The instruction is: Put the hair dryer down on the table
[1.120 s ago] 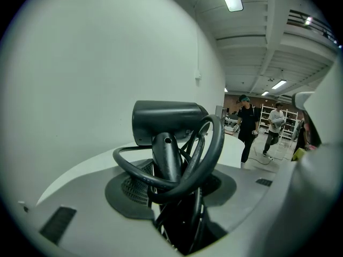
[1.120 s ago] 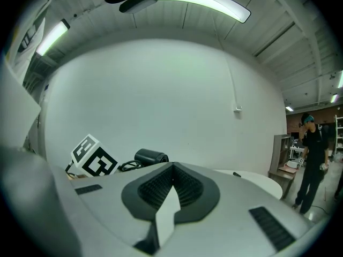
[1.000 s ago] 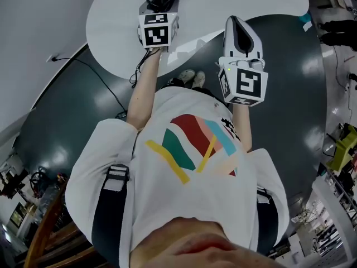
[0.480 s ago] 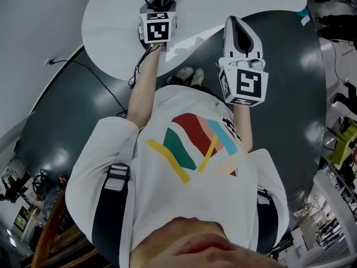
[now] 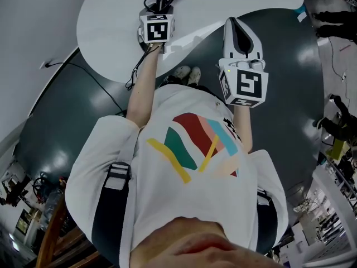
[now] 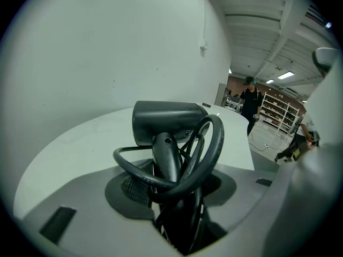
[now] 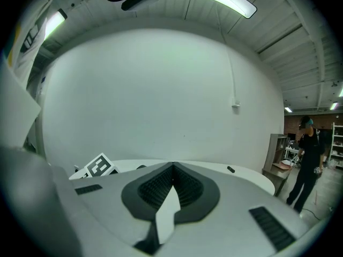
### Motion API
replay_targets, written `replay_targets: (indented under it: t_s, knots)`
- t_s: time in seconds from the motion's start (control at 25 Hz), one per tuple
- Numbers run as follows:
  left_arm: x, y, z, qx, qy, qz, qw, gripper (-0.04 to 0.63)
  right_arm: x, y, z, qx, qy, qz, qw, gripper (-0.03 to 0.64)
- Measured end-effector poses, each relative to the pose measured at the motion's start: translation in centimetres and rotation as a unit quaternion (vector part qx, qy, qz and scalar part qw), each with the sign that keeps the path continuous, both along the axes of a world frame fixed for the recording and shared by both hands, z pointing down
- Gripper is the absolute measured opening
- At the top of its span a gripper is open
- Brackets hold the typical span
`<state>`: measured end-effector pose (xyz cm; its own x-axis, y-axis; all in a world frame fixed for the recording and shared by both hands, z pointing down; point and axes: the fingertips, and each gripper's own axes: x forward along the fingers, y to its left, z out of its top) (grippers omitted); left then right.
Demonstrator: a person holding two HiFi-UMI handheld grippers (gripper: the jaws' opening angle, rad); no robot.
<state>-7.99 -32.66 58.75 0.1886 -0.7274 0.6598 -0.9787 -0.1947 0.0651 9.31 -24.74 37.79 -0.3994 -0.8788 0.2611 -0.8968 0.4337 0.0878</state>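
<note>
No legible text or labels.

The desk [image 5: 111, 29] lies bare on every side of the left hand-held gripper [image 5: 159, 7], with a wall [image 6: 107, 36] rising behind it. Between the jaws, the hair dryer [image 6: 166, 122] and its looped cord [image 6: 217, 138] fill the gap (nothing else fits there). A person [image 6: 251, 98] stands beyond the desk's far end.

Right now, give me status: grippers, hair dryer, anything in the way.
Left gripper shut on hair dryer handle, cord bunched in the jaws. Right gripper shut, empty. Hair dryer over the white table; nothing seen in the way.
</note>
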Motion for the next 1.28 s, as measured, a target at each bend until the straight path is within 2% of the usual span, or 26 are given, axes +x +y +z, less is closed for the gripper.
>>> replay_targets:
  t_s: [0.36,0.8,1.28]
  knots:
    - [-0.3,0.3,2.5,-0.038,0.008,-0.005,0.9992,0.218,-0.1,-0.3,0.1,-0.005,0.005,0.0,1.0,0.009]
    - [0.2,0.4,3.2,-0.045,-0.019,0.011,0.9988,0.218,0.0,-0.4,0.1,-0.009,0.004,0.001,1.0,0.009]
    - [0.1,0.5,4.0,-0.055,-0.004,0.0,0.9985,0.218,1.0,0.4,0.7,-0.012,0.002,0.009,1.0,0.009]
